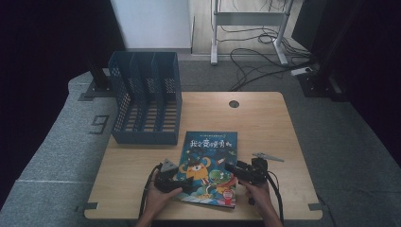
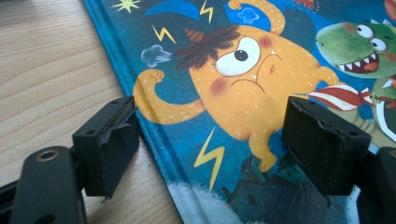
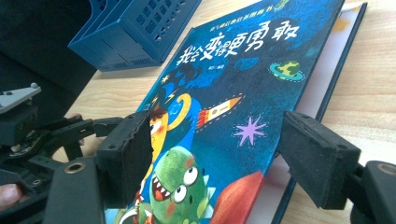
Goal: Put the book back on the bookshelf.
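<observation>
High view is showing a wooden worktop (image 1: 265, 118) with a picture book (image 1: 210, 156) lying flat near the front edge, cover up. Just behind it to the left, a blue file rack (image 1: 146, 97) is standing. A person is holding the left claw (image 1: 187, 185) at the book's left edge, jaws spread, one over the wood and one over the cover. The right claw (image 1: 230, 168) is hanging over the book's right side, jaws spread wide, nothing pinched between them. Both hands are entering from the near edge.
</observation>
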Tool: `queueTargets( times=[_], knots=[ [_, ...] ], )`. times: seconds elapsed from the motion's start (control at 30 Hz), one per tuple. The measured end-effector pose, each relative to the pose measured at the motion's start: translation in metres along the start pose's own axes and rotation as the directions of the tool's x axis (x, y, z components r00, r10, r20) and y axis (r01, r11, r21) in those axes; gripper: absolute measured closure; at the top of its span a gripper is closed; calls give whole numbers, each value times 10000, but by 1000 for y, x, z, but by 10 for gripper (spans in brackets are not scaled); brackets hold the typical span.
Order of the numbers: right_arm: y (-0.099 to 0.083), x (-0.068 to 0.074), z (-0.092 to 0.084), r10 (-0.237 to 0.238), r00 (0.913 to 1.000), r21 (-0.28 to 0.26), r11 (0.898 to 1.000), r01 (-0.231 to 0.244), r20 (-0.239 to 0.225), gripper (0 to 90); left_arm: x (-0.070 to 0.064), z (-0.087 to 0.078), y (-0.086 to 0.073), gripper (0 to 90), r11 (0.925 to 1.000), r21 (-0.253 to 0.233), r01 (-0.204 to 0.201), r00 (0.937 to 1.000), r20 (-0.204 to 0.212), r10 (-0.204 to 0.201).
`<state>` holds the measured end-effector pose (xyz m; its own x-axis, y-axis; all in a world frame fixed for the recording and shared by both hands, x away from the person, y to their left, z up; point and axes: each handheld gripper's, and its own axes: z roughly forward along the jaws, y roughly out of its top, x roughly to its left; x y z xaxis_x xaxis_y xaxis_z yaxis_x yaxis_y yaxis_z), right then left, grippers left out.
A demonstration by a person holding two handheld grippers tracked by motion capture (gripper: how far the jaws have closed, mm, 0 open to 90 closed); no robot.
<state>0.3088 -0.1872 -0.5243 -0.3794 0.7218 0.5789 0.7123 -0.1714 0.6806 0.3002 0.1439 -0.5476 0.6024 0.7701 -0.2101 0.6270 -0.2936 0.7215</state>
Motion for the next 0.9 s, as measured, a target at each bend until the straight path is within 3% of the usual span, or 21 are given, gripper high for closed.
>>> queueTargets(
  times=[0.23, 0.43, 0.47, 0.53, 0.57, 0.6, 0.67, 0.77, 0.8, 0.9],
  knots=[
    [-1, -5, 2, 252, 9997, 203, 9995, -253, 50, 256, -2, 1, 0, 189, 9998, 73, -167, 9997, -165, 168],
    [-6, -10, 13, 53, 9983, 594, 9982, -87, 574, 261, -4, 1, 0, 192, 9992, 154, -365, 9987, -347, 370],
    [-7, -10, 15, -22, 9977, 682, 9977, -25, 681, 296, -4, 1, 0, 193, 9992, 154, -364, 9988, -333, 369],
    [-7, -10, 19, 198, 9998, 796, 9966, -204, 79, 302, -4, 1, 0, 193, 9992, 154, -362, 9988, -321, 367],
    [-8, -8, 22, 65, 9997, 809, 9967, -83, 215, 295, -4, 1, 0, 194, 9992, 158, -357, 9988, -315, 362],
    [-8, -5, 24, -319, 9973, 797, 9965, 266, 662, 296, -4, 1, 0, 196, 9992, 161, -365, 9988, -325, 370],
    [-8, -4, 26, -314, 9955, 673, 9974, 254, 889, 271, -4, 1, 0, 199, 9991, 169, -385, 9987, -327, 391],
    [-4, -5, 27, -648, 9812, 632, 9965, 541, 1819, 221, -4, 1, 0, 199, 9991, 172, -397, 9986, -343, 403],
    [-4, -7, 29, -654, 9786, 698, 9962, 527, 1953, 221, -4, 1, 0, 199, 9990, 177, -403, 9986, -344, 409],
    [-4, -11, 33, -585, 9822, 742, 9962, 458, 1788, 232, -4, 1, 0, 199, 9989, 185, -420, 9984, -363, 426]
  ],
)
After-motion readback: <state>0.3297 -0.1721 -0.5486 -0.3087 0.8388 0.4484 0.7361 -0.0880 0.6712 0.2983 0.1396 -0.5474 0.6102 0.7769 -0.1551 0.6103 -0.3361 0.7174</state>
